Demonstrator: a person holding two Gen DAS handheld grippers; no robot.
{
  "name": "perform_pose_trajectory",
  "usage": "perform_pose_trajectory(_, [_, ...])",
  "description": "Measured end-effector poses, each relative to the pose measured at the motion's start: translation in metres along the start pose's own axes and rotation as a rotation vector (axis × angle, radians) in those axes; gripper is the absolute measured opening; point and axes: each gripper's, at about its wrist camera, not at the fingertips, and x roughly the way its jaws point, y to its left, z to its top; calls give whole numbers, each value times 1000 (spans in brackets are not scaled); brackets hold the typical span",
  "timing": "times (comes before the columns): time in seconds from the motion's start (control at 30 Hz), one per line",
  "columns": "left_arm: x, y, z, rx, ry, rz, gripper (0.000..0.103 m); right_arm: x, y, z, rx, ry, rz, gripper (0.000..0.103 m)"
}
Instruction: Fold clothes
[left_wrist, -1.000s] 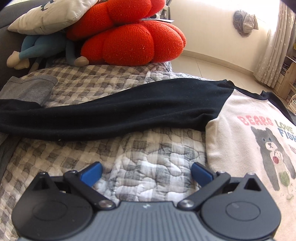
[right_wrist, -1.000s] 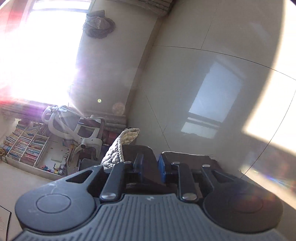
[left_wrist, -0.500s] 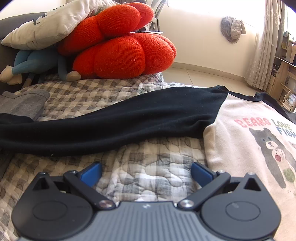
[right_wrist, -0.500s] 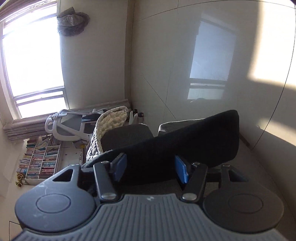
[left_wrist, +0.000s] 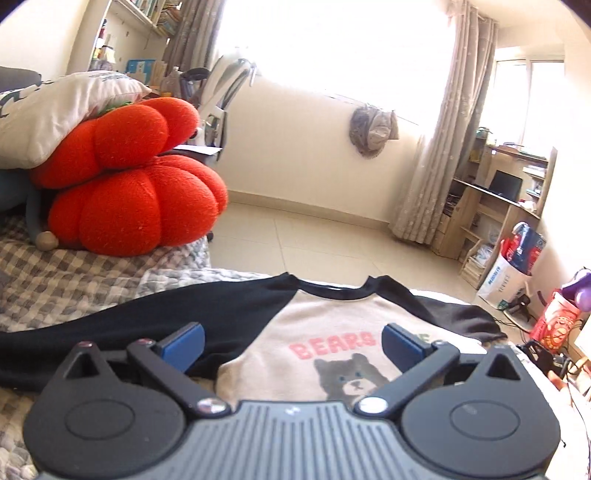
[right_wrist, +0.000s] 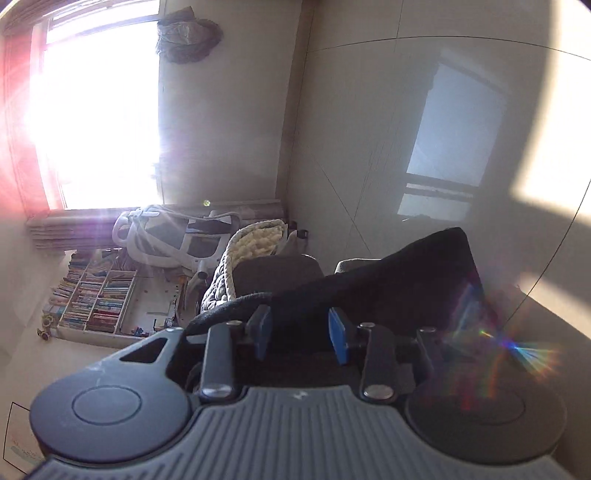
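A: Item one, left tongs (left_wrist: 291, 341). Condition?

B: Spread wide, holding nothing. A second ago they looked down over the checked quilt (left_wrist: 66, 280) just short of the black sleeve (left_wrist: 122, 332); now the view has swung up and rightward, and the blue pads stand over the raglan shirt (left_wrist: 321, 328), one above the sleeve, one above the cream chest by the "BEARS" print.

A: Item two, right tongs (right_wrist: 300, 334)?

B: Parted, not clamped. A second ago the pads were nearly together; half a second ago they stood wider than now. A dark cloth (right_wrist: 388, 280) rises between and beyond them. Whether the pads actually press it, I cannot tell. It may be the shirt's other sleeve; the glare leaves that open.

A: Location of the garment?

B: Flat on the bed, front up, neckline away from the left tongs, left sleeve stretched out along the quilt toward the red pumpkin cushions (left_wrist: 136, 206).

A: Meaning for the job?

B: My reading: the left side has shifted its aim from sleeve to shirt body, while the right has the far dark fabric lifted. A sleeve fold looks likeliest, unconfirmed.
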Motion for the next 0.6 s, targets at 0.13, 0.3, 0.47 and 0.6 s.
perform_pose_trajectory(0.13, [25,-42,-13,66,98,-88,103,5,-29,2,113,-5,51,87])
perform_pose_trajectory(0.3, [53,-80,-28,174,207,-137,103,22,-39,5,172,23,73,80])
perform_pose_trajectory(0.47, [65,-94,-30,195,229,-137,103,38,-49,10,239,58,78,62])
perform_pose_trajectory(0.6, [67,-97,-31,187,238,-122,103,51,-44,7,262,92,42,32])
